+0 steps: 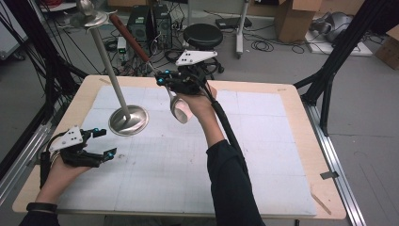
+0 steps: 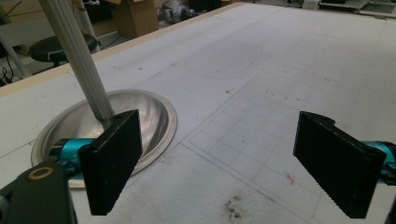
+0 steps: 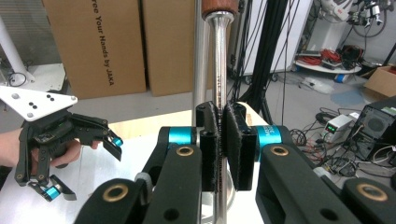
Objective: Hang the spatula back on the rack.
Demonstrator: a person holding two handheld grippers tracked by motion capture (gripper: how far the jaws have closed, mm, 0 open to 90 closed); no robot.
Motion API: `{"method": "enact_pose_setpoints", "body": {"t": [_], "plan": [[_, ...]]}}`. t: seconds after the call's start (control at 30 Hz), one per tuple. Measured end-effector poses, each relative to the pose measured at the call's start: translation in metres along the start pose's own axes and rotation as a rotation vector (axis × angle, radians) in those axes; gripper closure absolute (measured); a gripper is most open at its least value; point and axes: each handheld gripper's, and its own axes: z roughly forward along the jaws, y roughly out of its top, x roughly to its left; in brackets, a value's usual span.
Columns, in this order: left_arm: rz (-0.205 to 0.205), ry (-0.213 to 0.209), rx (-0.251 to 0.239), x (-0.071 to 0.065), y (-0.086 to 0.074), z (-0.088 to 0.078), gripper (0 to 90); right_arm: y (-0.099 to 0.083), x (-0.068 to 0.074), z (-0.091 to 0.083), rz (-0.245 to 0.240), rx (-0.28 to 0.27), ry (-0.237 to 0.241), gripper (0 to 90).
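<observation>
Gridded table [image 1: 263,155]: steel spoon [image 1: 179,109], reddish wooden handle, raised.

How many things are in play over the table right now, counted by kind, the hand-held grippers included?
Metal stands, round base with an upright post: 1, the stand.
Ladles with a wooden handle: 1, the ladle, clamped in the right gripper.
Hand-held grippers: 2, the left gripper with jaws open and the right gripper.
Total: 4
</observation>
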Motion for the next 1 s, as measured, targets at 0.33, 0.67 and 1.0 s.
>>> {"method": "enact_pose_setpoints", "body": {"t": [0.33, 0.67, 1.0], "plan": [[0.005, -0.005, 0.004, 0.0, 0.0, 0.001, 16.1, -0.001, 0.004, 0.009, 0.008, 0.005, 0.004, 85.0], [0.003, -0.008, 0.002, -0.001, 0.0, 0.001, 16.1, 0.003, 0.01, 0.024, -0.016, -0.004, -0.018, 84.9], [0.005, -0.011, 0.006, -0.001, 0.0, 0.002, 16.1, -0.001, 0.011, 0.037, -0.012, 0.002, -0.032, 84.9]]}}
